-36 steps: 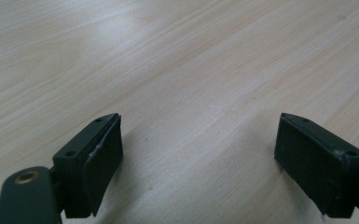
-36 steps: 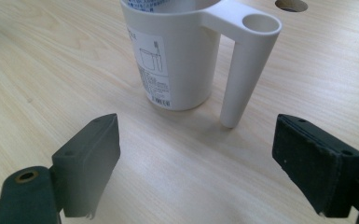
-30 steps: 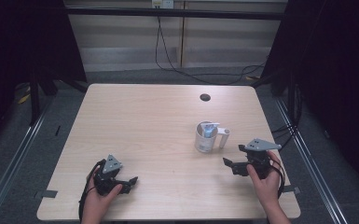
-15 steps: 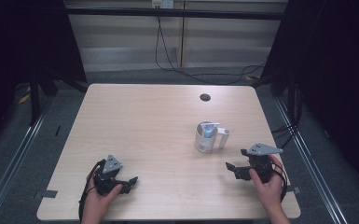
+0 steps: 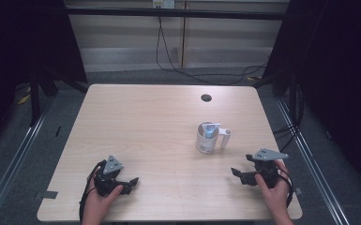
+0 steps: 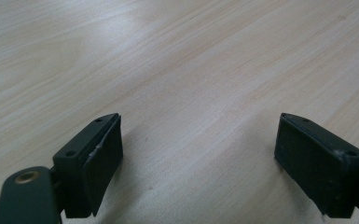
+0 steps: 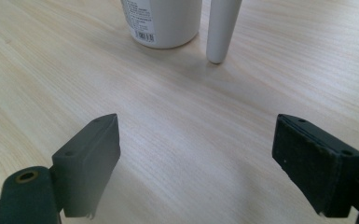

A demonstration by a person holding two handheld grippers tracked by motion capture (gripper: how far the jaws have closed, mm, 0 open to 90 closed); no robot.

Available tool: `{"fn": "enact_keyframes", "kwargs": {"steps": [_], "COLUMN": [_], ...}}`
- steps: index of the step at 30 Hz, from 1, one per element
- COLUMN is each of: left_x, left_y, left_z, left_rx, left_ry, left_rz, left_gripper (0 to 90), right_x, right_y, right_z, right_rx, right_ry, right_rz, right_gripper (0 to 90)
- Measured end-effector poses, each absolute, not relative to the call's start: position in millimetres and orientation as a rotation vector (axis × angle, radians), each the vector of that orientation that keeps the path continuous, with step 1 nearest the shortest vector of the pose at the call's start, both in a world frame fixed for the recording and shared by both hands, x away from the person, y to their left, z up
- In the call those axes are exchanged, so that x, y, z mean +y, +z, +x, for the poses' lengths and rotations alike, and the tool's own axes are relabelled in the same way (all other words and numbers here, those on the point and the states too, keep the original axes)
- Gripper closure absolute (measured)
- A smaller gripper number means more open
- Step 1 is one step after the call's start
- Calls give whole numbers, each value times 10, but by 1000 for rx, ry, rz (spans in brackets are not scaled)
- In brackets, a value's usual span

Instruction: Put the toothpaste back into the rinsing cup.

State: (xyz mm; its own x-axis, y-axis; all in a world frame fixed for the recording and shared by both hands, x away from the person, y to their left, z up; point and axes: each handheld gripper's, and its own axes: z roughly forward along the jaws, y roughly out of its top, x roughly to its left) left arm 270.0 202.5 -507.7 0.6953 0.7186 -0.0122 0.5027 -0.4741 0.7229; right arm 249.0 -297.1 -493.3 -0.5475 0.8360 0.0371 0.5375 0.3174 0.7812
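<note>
A white mug [image 5: 208,138] stands upright right of the table's middle, with something blue inside and its handle [image 5: 224,137] on its right. In the right gripper view the mug [image 7: 165,21] has a printed label, and the handle [image 7: 221,28] hangs down beside it. My right gripper [image 5: 239,176] is held low near the front right of the table, short of the mug. Its jaws [image 7: 196,123] are wide open with bare wood between them. My left gripper [image 5: 127,184] rests at the front left, also open [image 6: 199,126] over bare table.
The light wooden table [image 5: 145,126] has a small black cable hole [image 5: 206,98] near its far edge. Dark floor, metal rails and trailing cables surround the table. A hand holds each gripper at the near edge.
My right gripper has drifted slightly back toward the near edge and a little right, away from the mug. The left gripper and the mug have not moved.
</note>
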Motion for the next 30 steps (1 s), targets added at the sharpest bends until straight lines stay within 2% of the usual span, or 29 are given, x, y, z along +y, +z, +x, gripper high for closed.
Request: {"fn": "enact_keyframes", "kwargs": {"steps": [30], "left_x": [2025], "left_y": [-5077], "left_z": [2700], "left_rx": [929], "left_ry": [383], "left_rz": [2176], "left_gripper": [151], "right_x": [-3081], "right_y": [-5101], "right_z": [2404], "right_rx": [2283], "right_ry": [1015], "right_rz": [1212], "right_gripper": [148]}}
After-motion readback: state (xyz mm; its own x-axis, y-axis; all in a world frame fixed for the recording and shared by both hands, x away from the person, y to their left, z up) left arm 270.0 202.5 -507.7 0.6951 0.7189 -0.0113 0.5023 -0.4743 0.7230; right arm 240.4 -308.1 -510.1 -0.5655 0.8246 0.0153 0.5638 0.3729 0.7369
